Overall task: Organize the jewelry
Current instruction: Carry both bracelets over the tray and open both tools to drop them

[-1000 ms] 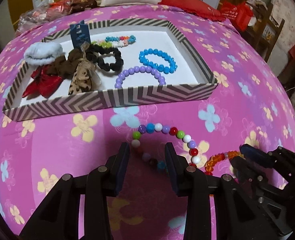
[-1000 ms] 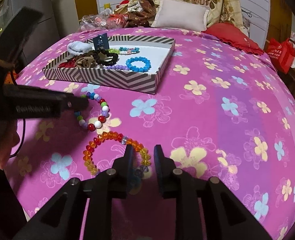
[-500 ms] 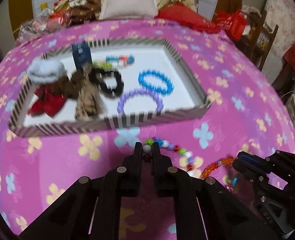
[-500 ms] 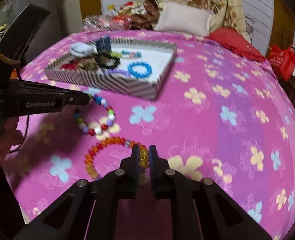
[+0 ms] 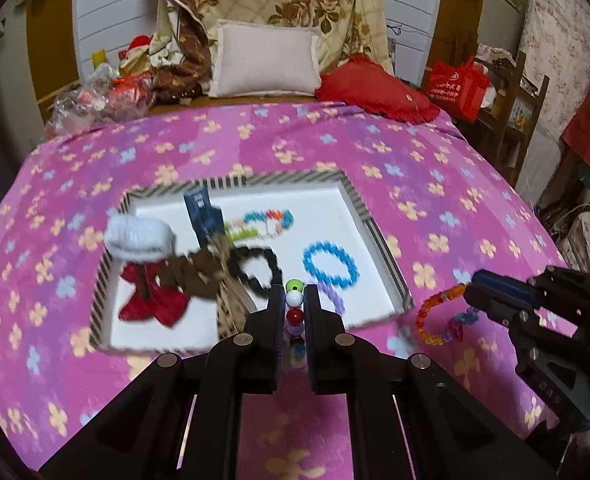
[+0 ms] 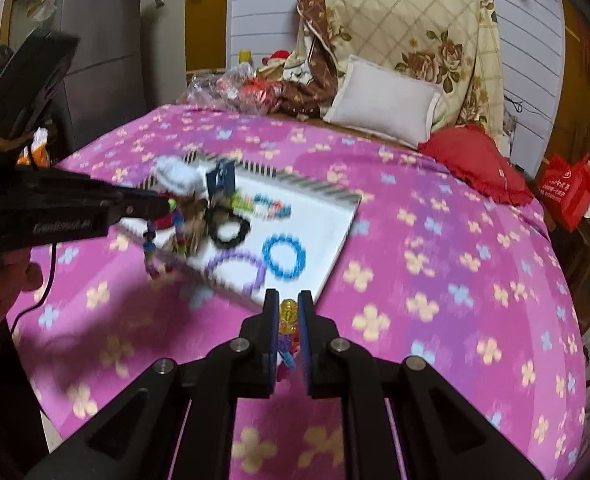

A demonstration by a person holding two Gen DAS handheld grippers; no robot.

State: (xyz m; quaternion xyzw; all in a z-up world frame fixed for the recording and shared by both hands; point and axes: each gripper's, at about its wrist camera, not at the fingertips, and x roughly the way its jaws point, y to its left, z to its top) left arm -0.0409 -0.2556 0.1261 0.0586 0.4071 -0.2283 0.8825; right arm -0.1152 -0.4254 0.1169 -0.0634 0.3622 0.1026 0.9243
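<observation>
My left gripper (image 5: 294, 294) is shut on a multicolour bead bracelet (image 5: 294, 300) and holds it in the air above the near edge of the striped tray (image 5: 387, 256); from the right wrist view the bracelet (image 6: 175, 236) hangs from it. My right gripper (image 6: 288, 300) is shut on an orange bead bracelet (image 6: 287, 312), lifted off the bed; it also shows in the left wrist view (image 5: 435, 312), dangling right of the tray. In the tray lie a blue bracelet (image 5: 329, 264), a purple one (image 6: 235, 270), a black scrunchie (image 5: 255, 272) and hair ties.
The tray sits on a pink flowered bedspread (image 5: 435, 184). A white pillow (image 5: 267, 60), a red cushion (image 5: 375, 88) and bags of clutter (image 5: 107, 96) lie at the head of the bed. Chairs and a red bag (image 5: 459, 88) stand to the right.
Both grippers closed on their bracelets and lifted them off the bedspread. Both have risen and moved forward toward the tray.
</observation>
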